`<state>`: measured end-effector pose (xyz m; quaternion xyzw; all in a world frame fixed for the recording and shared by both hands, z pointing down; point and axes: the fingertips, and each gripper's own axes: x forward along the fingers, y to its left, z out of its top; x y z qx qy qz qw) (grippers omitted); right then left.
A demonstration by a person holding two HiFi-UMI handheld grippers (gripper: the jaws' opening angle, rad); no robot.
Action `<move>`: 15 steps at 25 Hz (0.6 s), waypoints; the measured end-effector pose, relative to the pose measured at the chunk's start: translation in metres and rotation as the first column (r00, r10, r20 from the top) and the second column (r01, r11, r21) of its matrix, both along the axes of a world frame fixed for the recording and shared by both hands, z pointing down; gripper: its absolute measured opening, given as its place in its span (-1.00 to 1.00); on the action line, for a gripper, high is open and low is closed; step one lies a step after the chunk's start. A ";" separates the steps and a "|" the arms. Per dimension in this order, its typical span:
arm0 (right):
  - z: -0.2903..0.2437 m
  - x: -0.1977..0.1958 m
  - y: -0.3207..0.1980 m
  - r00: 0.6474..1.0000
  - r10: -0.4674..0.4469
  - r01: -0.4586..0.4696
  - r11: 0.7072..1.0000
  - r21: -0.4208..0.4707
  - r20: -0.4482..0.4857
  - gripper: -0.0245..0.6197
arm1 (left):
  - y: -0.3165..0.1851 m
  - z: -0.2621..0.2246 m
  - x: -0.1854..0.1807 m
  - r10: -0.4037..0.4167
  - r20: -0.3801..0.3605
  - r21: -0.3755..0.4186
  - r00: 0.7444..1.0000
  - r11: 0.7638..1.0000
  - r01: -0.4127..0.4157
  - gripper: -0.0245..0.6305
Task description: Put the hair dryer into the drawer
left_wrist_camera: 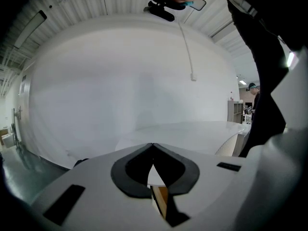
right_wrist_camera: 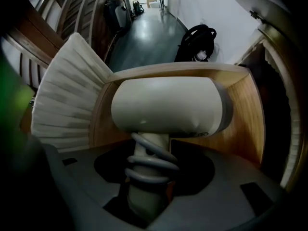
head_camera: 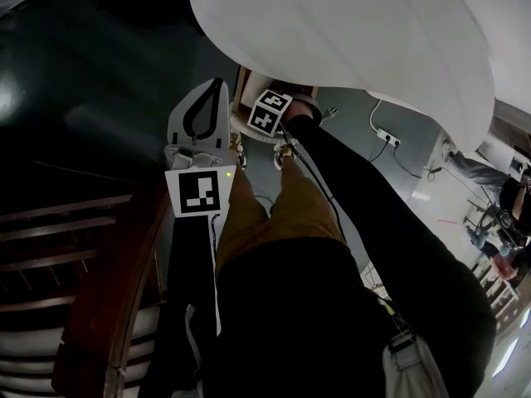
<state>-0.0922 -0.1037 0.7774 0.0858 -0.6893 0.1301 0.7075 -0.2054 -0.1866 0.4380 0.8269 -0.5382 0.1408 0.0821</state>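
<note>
The cream hair dryer [right_wrist_camera: 168, 105] hangs head-down inside the open wooden drawer [right_wrist_camera: 245, 109], its barrel lying crosswise near the drawer's bottom. Its grey cord is wound round the handle [right_wrist_camera: 149, 162]. My right gripper [right_wrist_camera: 154, 160] points straight down and is shut on that handle. In the head view only its marker cube [head_camera: 270, 110] shows, at the drawer's edge [head_camera: 242, 85] under the white table [head_camera: 348, 31]; its jaws are hidden there. My left gripper [head_camera: 220, 81] is held out beside the drawer, shut and empty, and its tips meet in the left gripper view [left_wrist_camera: 153, 146].
A ribbed white panel [right_wrist_camera: 67, 95] flanks the drawer's left side. Dark wooden slatted furniture [head_camera: 66, 230] stands at the left. A black bag [right_wrist_camera: 197, 42] and a power strip [head_camera: 386, 137] lie on the grey floor. The person's legs stand close to the drawer.
</note>
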 end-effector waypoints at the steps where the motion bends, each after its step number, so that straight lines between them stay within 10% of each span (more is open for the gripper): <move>1: 0.002 0.000 -0.001 1.000 0.000 0.000 1.000 0.002 -0.003 -0.17 | -0.002 0.000 -0.001 0.004 0.002 0.000 1.000 1.000 -0.004 -0.88; 15: 0.025 0.004 -0.014 0.996 -0.048 0.050 0.998 0.029 -0.070 -0.15 | -0.014 0.012 -0.031 -0.023 0.004 -0.030 1.000 0.999 0.024 -0.88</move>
